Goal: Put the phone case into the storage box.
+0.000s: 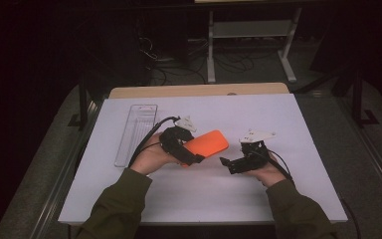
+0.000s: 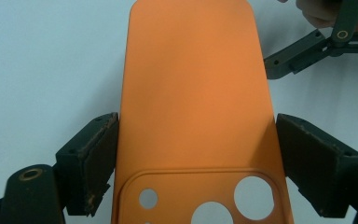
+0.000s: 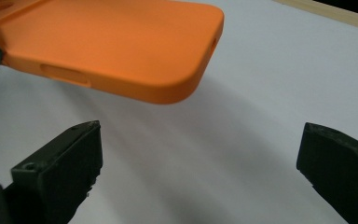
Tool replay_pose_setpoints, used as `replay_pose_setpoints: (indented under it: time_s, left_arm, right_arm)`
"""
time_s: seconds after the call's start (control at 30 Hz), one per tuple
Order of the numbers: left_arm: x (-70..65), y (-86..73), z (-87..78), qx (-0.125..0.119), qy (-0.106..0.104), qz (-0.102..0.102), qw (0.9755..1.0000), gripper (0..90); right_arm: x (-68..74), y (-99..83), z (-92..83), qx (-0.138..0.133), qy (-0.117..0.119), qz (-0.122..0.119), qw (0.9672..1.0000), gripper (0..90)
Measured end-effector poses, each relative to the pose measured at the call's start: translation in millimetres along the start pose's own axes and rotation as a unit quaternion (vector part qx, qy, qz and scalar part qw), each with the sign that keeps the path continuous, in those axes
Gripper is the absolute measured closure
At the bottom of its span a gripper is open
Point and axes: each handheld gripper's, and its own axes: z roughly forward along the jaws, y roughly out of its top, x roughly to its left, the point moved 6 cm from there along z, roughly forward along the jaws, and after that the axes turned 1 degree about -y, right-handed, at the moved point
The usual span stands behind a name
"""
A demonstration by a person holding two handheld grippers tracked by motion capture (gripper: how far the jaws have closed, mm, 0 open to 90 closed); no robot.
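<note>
Phone case partly out of my sight

From the left tool [image 2: 196, 163] I lose the orange case [image 2: 196, 93] below its camera cutouts; my high view hides that end behind the tool

Bare white table [image 1: 238, 199] lies open around both hands; a clear tray [image 1: 135, 133] stands at far left

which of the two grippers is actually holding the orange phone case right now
The left gripper: its pads clamp the sides of the orange phone case near the camera holes. The right gripper has wide-open jaws with nothing between them.
</note>
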Motion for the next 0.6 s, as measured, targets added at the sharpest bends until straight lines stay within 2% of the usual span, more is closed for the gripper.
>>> replay_pose_setpoints:
  time_s: [0.23, 0.3, 0.33, 0.43, 0.47, 0.57, 0.6]
  left_arm:
    - [-0.4, 0.2, 0.2, -0.003, 0.000, -0.005, 1.0000, 16.2]
    - [-0.4, 0.0, -0.7, -0.003, -0.004, -0.006, 1.0000, 16.1]
    - [0.9, -0.6, -1.9, 0.003, -0.004, 0.000, 1.0000, 16.1]
    - [1.1, -0.3, -2.5, -0.003, -0.002, -0.008, 1.0000, 16.2]
    - [1.1, -0.4, -2.6, -0.003, -0.001, -0.007, 1.0000, 16.2]
    - [1.8, 0.2, -3.4, -0.006, -0.002, -0.007, 1.0000, 16.2]
    - [2.2, 0.3, -3.5, -0.006, -0.002, -0.004, 1.0000, 16.2]
  right_arm:
    - [1.2, 3.2, 6.7, 0.000, 0.001, -0.003, 1.0000, 0.0]
    - [1.9, 3.5, 8.8, -0.007, 0.005, -0.001, 1.0000, 0.0]
    - [1.7, 2.9, 10.1, -0.012, 0.003, 0.000, 0.9999, 0.0]
    - [4.6, 2.3, 12.4, -0.010, 0.012, -0.006, 0.9999, 0.0]
    - [4.6, 2.7, 11.9, -0.012, 0.009, -0.016, 0.9998, 0.0]
    - [3.3, 3.8, 9.6, -0.017, 0.006, -0.012, 0.9998, 0.0]
    - [2.3, 3.6, 8.7, -0.017, -0.001, -0.020, 0.9997, 0.0]
